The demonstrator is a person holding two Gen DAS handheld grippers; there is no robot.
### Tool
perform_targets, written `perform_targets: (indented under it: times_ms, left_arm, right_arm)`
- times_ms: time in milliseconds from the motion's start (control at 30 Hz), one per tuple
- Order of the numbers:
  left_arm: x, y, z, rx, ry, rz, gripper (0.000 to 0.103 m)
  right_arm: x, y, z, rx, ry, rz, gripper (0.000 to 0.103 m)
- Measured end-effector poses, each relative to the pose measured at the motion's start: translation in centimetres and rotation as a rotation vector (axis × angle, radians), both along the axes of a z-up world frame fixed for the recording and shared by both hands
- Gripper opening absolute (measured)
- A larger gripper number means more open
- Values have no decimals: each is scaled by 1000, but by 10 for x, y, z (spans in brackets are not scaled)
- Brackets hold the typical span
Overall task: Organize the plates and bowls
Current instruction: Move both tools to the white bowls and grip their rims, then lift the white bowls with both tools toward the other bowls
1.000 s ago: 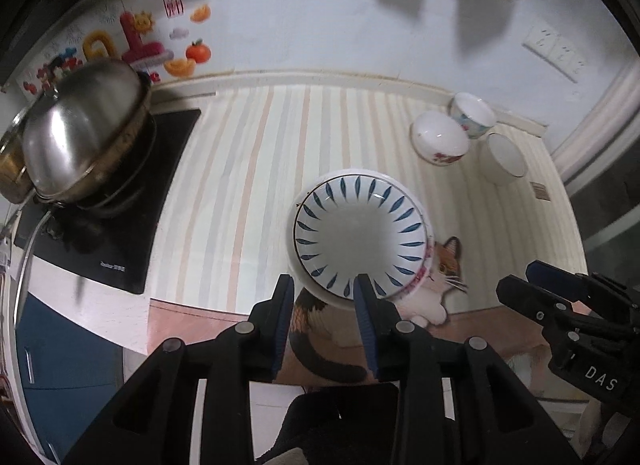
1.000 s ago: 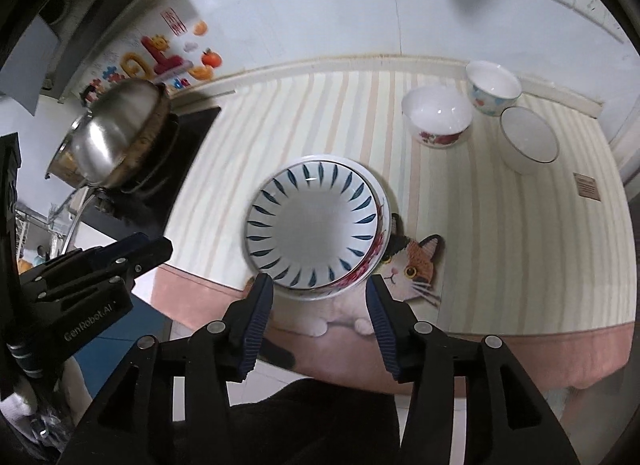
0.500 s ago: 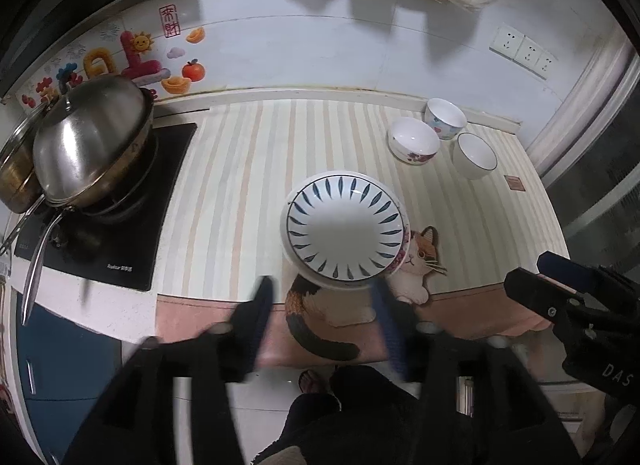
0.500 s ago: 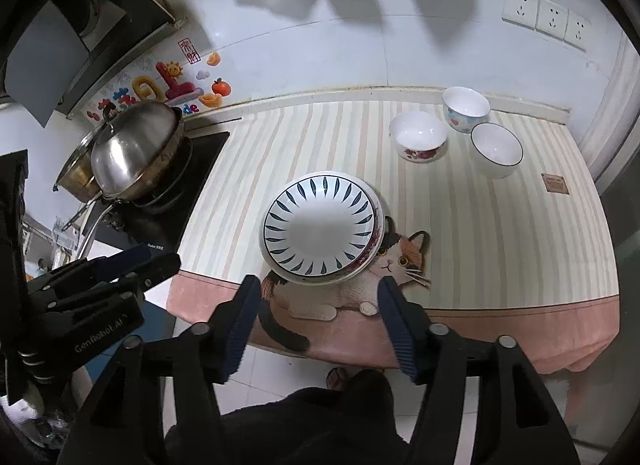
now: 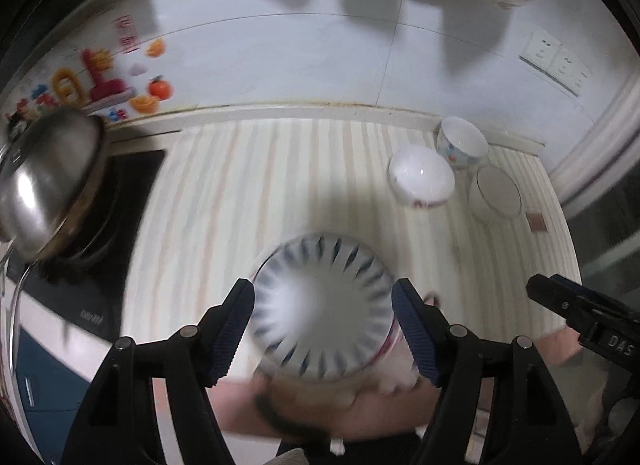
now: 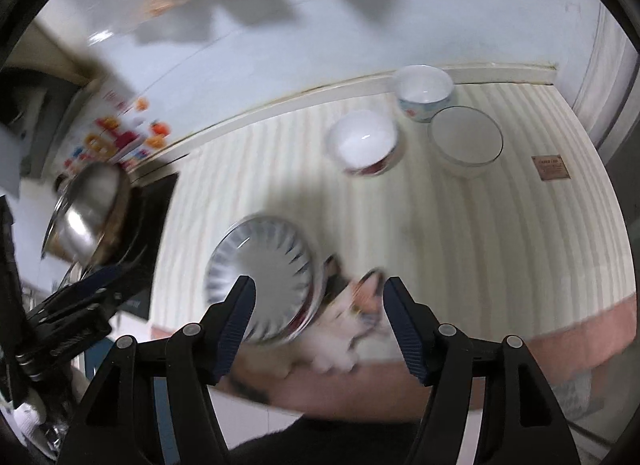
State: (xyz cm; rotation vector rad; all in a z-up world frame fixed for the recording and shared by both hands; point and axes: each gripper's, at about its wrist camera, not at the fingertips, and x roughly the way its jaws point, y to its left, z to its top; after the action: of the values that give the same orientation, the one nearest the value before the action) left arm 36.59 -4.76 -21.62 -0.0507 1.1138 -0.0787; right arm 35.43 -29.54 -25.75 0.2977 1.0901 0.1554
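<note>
Both jaws stand wide apart and hold nothing. Our left gripper (image 5: pixel 323 307) looks straight down at the plates (image 5: pixel 324 305), which sit right between its fingers in its view, near the front edge of the counter (image 5: pixel 240 193). The picture is blurry, so we cannot tell if the fingers touch the rim. Our right gripper (image 6: pixel 319 307) sees the plates (image 6: pixel 262 277) off to its left, past its left finger. So we think the left gripper is the better one for the plates. The three bowls, one red (image 6: pixel 365 143), one blue (image 6: pixel 424 93) and one glass (image 6: pixel 466 141), sit far back on the right, close together. They lie nearer our right gripper.
</note>
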Motion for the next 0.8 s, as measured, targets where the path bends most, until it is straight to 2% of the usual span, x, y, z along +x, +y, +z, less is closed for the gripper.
perform_targets:
  times_ms: [200,433,500,533,600,667,800]
  left_arm:
    - [101,-35,-47,-53,107,28,70]
    - [192,-68,-116,-68,253,16,70]
    - [209,-76,-132,-81,280,9,70]
    - [215,-78,-138,-86,287,6,68]
    - [226,-84,-148,-95,311,-6,54]
    - [233,-93,-159,-91,343,-31,34]
    - [239,-111,-174,-55,361,-87,26]
  right_arm:
    - [113,-50,-51,41,101,-12,69]
    - [211,-66,-108,60,201,30,68]
    - [227,-65,-120,40,209,44,65]
    - [233,-63,-125,31,218,51,58]
    - [244,-61,-136,17,238,64,48]
    - [252,-58,-145,-3,255,76,31]
    - [267,-53,-163,-54,286,80,19]
